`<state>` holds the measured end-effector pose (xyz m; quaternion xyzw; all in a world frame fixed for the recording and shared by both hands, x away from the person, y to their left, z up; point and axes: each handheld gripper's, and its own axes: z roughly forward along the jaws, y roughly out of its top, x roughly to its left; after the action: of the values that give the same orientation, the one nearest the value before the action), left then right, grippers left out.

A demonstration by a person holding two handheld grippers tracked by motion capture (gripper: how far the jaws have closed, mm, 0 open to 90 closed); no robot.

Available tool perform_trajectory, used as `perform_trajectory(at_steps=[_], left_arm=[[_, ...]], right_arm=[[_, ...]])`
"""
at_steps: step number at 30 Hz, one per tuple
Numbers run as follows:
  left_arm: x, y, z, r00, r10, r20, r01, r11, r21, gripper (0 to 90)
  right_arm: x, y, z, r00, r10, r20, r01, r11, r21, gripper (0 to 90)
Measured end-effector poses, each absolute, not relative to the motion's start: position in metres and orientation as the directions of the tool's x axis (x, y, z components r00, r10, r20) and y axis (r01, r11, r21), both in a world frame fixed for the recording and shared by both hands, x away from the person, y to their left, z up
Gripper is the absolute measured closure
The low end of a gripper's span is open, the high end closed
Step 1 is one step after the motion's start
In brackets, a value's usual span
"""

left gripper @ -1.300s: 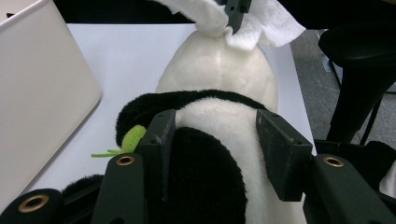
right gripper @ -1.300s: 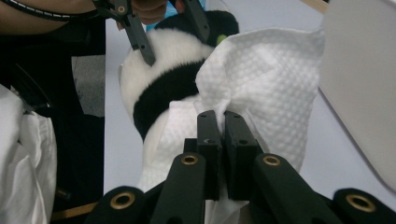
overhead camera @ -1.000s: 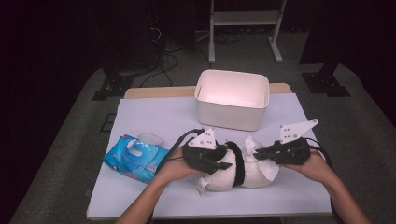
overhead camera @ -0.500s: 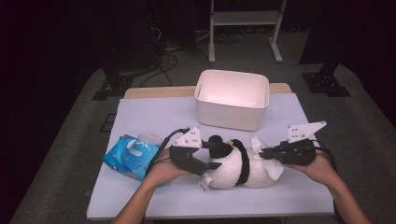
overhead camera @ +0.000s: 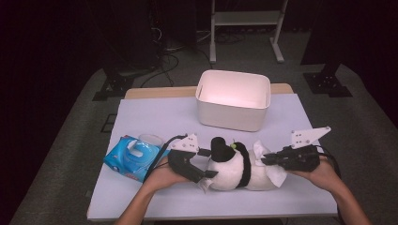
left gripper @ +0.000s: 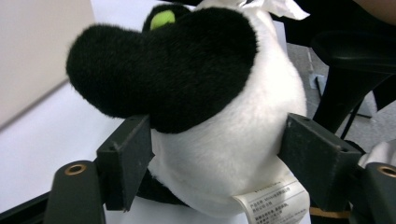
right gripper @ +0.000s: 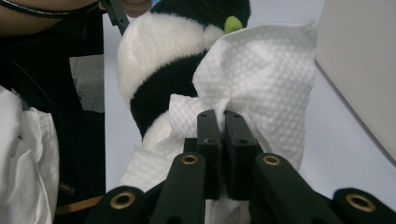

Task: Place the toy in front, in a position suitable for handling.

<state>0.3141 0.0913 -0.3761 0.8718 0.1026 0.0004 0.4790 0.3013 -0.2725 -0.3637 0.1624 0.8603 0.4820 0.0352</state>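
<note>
**Black-and-white plush being wiped down at the front of the table**

Blue is the colour at the far left of the high view: a wipes pack (overhead camera: 133, 158) lies flat on the pale table (overhead camera: 155, 112), just beside the left gripper (overhead camera: 206, 163). In the left gripper view the jaws of that gripper stand either side of the plush toy (left gripper: 224, 126), which lies on its side near the front edge with its sewn-in label (left gripper: 273, 201) hanging between them. The jaws have just been opening; the left pad looks to rest against the fur, the right one sits right at it, and I cannot tell that either presses. I read this as a loosened hold, not a clamp.

Further right, past the toy's black band, the right gripper (right gripper: 218, 116) is closed tight on a pinched fold of a white wipe (right gripper: 266, 70), which drapes over the toy's end. The white bin (overhead camera: 233, 99) stands behind, well apart.

To wipe well, I judge the left jaws should steady the toy before the right hand drags the wipe, or the soft body will roll. Short strokes away from the pinched fold should keep the sheet spread and stop it bunching. Keep the label out of the wipe's path.
</note>
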Motion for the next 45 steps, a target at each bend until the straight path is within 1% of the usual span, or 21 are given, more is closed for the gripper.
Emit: perform_trajectory(at_steps=[5, 10, 12, 17, 19, 21, 22, 25, 26, 30, 35, 39, 45], left_arm=[[0.314, 0.086, -0.378, 0.978, 0.168, -0.123, 0.195, -0.525, 0.829, 18.1], [0.313, 0.075, -0.385, 0.980, 0.147, -0.137, 0.195, -0.535, 0.822, 16.6], [0.313, 0.074, -0.385, 0.980, 0.145, -0.134, 0.191, -0.530, 0.826, 18.9], [0.315, 0.073, -0.384, 0.984, 0.137, -0.116, 0.171, -0.521, 0.836, 29.7], [0.314, 0.072, -0.384, 0.986, 0.130, -0.108, 0.160, -0.513, 0.843, 30.9], [0.313, 0.071, -0.383, 0.986, 0.136, -0.093, 0.151, -0.529, 0.835, 30.6], [0.315, 0.074, -0.383, 0.985, 0.140, -0.098, 0.158, -0.529, 0.834, 30.4], [0.316, 0.077, -0.386, 0.982, 0.144, -0.120, 0.178, -0.514, 0.839, 30.4], [0.316, 0.078, -0.387, 0.982, 0.143, -0.121, 0.178, -0.515, 0.839, 30.4], [0.316, 0.077, -0.385, 0.983, 0.143, -0.112, 0.172, -0.523, 0.835, 30.1], [0.316, 0.078, -0.385, 0.984, 0.139, -0.111, 0.168, -0.527, 0.833, 30.1], [0.316, 0.078, -0.385, 0.984, 0.137, -0.110, 0.167, -0.529, 0.832, 29.9], [0.314, 0.076, -0.383, 0.988, 0.127, -0.090, 0.145, -0.536, 0.832, 29.8]], right_arm=[[0.299, -0.270, -0.364, -0.948, 0.303, 0.094, 0.239, 0.487, 0.840, 85.7], [0.294, -0.263, -0.364, -0.953, 0.289, 0.088, 0.228, 0.499, 0.836, 85.6], [0.294, -0.260, -0.363, -0.954, 0.291, 0.077, 0.222, 0.509, 0.831, 85.6], [0.297, -0.248, -0.356, -0.958, 0.282, 0.053, 0.200, 0.521, 0.830, 85.6], [0.299, -0.238, -0.352, -0.963, 0.265, 0.044, 0.183, 0.526, 0.830, 85.5], [0.301, -0.226, -0.350, -0.969, 0.246, 0.016, 0.156, 0.562, 0.812, 85.0], [0.302, -0.222, -0.349, -0.970, 0.242, 0.001, 0.145, 0.577, 0.804, 84.2], [0.303, -0.223, -0.343, -0.972, 0.236, 0.010, 0.147, 0.570, 0.809, 77.1], [0.303, -0.223, -0.342, -0.972, 0.235, 0.004, 0.141, 0.569, 0.810, 74.3], [0.299, -0.230, -0.337, -0.973, 0.232, 0.005, 0.136, 0.553, 0.822, 67.8], [0.294, -0.245, -0.330, -0.971, 0.241, -0.014, 0.123, 0.544, 0.830, 63.1], [0.291, -0.253, -0.333, -0.966, 0.256, -0.036, 0.120, 0.570, 0.813, 60.4], [0.295, -0.248, -0.344, -0.966, 0.257, -0.037, 0.121, 0.570, 0.813, 59.5]])
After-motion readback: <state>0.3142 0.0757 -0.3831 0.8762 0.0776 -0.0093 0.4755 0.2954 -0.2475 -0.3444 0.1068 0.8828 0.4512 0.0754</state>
